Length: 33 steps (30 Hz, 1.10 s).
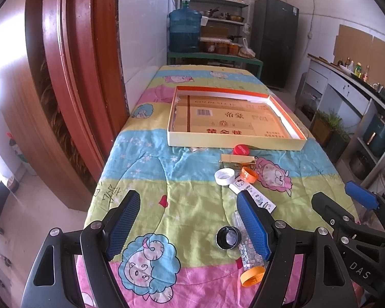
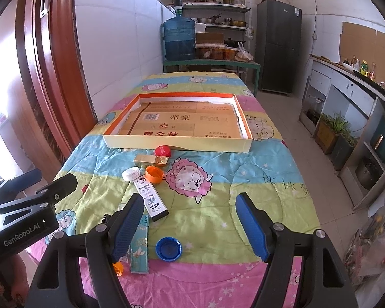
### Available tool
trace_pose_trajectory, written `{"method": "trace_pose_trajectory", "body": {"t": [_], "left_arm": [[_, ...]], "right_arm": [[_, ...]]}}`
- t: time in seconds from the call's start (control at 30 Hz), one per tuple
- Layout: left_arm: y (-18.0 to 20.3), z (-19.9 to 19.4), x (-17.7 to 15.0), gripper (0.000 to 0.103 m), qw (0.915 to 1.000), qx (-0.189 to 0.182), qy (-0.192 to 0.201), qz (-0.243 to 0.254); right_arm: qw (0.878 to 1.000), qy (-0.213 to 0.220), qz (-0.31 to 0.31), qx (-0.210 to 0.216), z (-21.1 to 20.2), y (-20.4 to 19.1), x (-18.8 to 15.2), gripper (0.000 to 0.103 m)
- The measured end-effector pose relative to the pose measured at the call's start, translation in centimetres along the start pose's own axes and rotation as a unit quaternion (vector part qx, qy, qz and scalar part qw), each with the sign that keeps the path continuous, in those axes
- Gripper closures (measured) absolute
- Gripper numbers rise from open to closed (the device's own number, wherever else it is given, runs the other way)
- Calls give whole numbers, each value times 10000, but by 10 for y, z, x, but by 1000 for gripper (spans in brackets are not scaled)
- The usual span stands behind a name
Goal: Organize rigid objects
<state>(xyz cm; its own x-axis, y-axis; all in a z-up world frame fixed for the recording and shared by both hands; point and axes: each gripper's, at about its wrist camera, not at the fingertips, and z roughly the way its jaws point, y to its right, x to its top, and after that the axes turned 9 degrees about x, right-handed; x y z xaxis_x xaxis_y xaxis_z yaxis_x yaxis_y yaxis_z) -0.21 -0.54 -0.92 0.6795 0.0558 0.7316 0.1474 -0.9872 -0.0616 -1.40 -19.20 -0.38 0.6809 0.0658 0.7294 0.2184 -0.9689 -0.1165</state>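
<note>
A shallow cream box with an orange inner rim (image 1: pixel 233 143) (image 2: pixel 177 142) lies mid-table, lined with cardboard. In front of it sit a red cap (image 1: pixel 241 150) (image 2: pixel 162 151), a gold box (image 1: pixel 237 160) (image 2: pixel 151 160), a white cap (image 1: pixel 224 176) (image 2: pixel 131 173), an orange cap (image 1: pixel 249 174) (image 2: pixel 154 174) and a Hello Kitty box (image 2: pixel 151 200) (image 1: pixel 240 187). Nearer lie a black cap (image 1: pixel 228 237), a clear bottle with an orange cap (image 1: pixel 247 256), a teal box (image 2: pixel 140 251) and a blue cap (image 2: pixel 168 248). My left gripper (image 1: pixel 188 227) and right gripper (image 2: pixel 190 227) are open and hold nothing.
The table wears a cartoon sheep quilt (image 1: pixel 192 205) (image 2: pixel 218 205). A red door frame (image 1: pixel 71 77) stands left, a counter (image 2: pixel 351 84) right. Behind are a blue water jug (image 2: pixel 178 38), shelves and a dark fridge (image 2: pixel 278 43). The right gripper's body shows in the left wrist view (image 1: pixel 351 225).
</note>
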Motion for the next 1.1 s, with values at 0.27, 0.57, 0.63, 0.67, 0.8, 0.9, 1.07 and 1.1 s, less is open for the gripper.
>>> {"method": "trace_pose_trajectory", "body": {"t": [0.27,0.57,0.63,0.67,0.8,0.9,1.07,1.1], "left_arm": [[0,0,0,24,10000,-4,-6,-1],[0,0,0,24,10000,2,-17,-12],[0,1,-1,24,10000,3,-24,-17],[-2,1,-1,24,10000,0,-29,-22],[-2,1,-1,24,10000,0,-38,-27],[-4,2,-2,24,10000,-6,-46,-42],[-3,2,-7,24,9999,-166,-37,26],[-2,1,-9,24,9997,-216,-27,71]], "right_arm": [[10000,-20,18,7,1,2,-1,30],[10000,-24,17,11,2,2,-1,30],[10000,-35,21,20,2,1,-1,30],[10000,-34,19,18,2,1,-1,30],[10000,-39,34,19,1,1,-1,30],[10000,-42,48,16,2,1,-2,30],[10000,-59,59,17,2,4,-6,30],[10000,-68,54,29,2,4,-7,30]]}}
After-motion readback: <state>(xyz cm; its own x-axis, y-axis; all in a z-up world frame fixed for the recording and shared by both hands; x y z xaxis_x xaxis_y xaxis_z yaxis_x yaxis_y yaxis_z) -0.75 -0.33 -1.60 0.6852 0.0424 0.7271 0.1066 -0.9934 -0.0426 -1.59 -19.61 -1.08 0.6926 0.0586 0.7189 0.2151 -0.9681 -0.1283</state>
